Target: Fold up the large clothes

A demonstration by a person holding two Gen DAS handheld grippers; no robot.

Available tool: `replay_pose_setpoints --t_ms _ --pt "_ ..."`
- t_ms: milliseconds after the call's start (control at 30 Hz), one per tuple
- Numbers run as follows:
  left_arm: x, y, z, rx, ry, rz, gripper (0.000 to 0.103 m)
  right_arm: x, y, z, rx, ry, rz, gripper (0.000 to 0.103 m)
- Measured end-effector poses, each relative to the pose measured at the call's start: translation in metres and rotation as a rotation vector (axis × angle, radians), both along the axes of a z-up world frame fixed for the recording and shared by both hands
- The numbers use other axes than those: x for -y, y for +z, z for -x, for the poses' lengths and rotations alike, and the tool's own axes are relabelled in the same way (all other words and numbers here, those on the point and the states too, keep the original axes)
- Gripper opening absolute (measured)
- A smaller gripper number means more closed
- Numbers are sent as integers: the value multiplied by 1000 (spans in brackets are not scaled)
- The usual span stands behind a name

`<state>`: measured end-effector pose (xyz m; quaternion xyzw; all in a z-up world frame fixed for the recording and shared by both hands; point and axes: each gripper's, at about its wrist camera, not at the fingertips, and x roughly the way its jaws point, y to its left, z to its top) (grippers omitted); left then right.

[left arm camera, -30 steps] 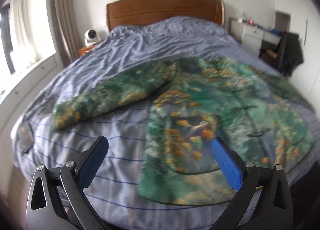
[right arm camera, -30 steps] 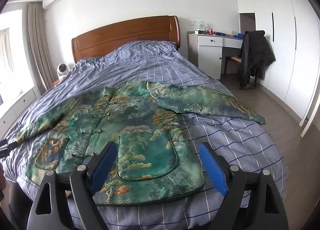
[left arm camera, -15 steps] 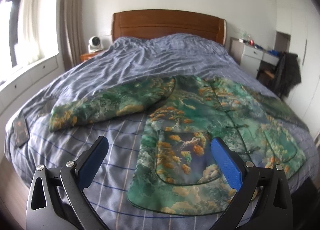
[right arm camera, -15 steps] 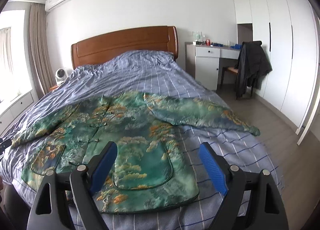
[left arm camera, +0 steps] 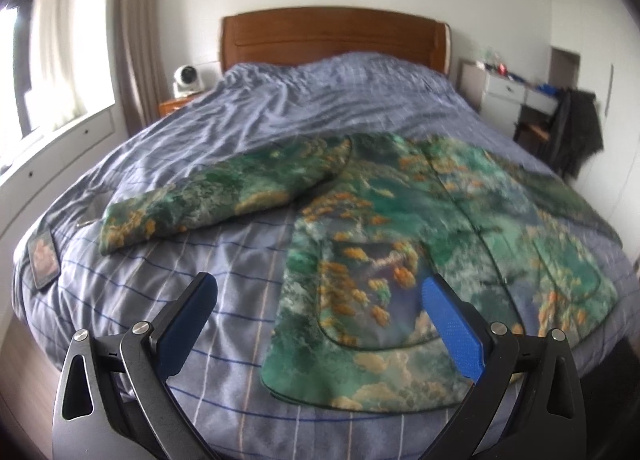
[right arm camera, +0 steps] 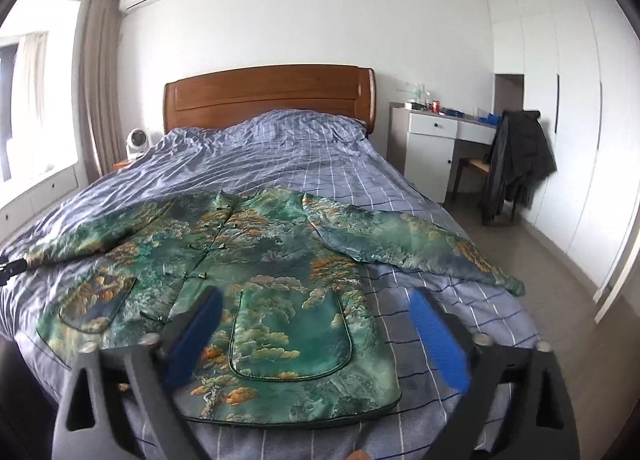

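A bedroom with white walls and a wooden headboard (right arm camera: pixel 268 94): on the bed's blue-grey checked quilt (right arm camera: pixel 304 152) a green brocade jacket with orange-and-cream tree pattern (right arm camera: pixel 276 280) lies flat, front up, both sleeves spread, its hem at the near edge of the mattress. The left tongs (left arm camera: pixel 318 324) hang open and empty above the jacket's left pocket. The right tongs (right arm camera: pixel 314 334), blurred, have just been opening wider, nothing between them, over the right pocket. The slick cloth may slide off the near edge if the hem is tugged, and a one-layer pinch would skew the fold. A dark rectangular phone-like slab (left arm camera: pixel 43 258) lies at the quilt's left edge, where a swept left sleeve could knock it off. The quilt beyond the collar lies open; the right sleeve's cuff nearly overhangs the bed's right side.
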<state>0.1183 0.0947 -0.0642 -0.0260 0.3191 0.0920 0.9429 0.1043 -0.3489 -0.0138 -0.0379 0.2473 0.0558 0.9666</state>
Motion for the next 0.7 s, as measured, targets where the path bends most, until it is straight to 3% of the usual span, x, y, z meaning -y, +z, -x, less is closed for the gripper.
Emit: replay_pose_setpoints --t_ms 167,333,567,700 --pt "2 -6 -3 -43 -5 20 102 -2 -1 1 -12 8 12 103" --pt "5 -4 -1 -43 11 -8 102 2 -2 2 -22 14 -4 103" --pt "-10 0 2 -24 41 87 102 -3 -8 2 -28 67 -6 103" --pt "-15 0 3 -25 60 95 102 -8 -13 2 -51 94 -5 103"
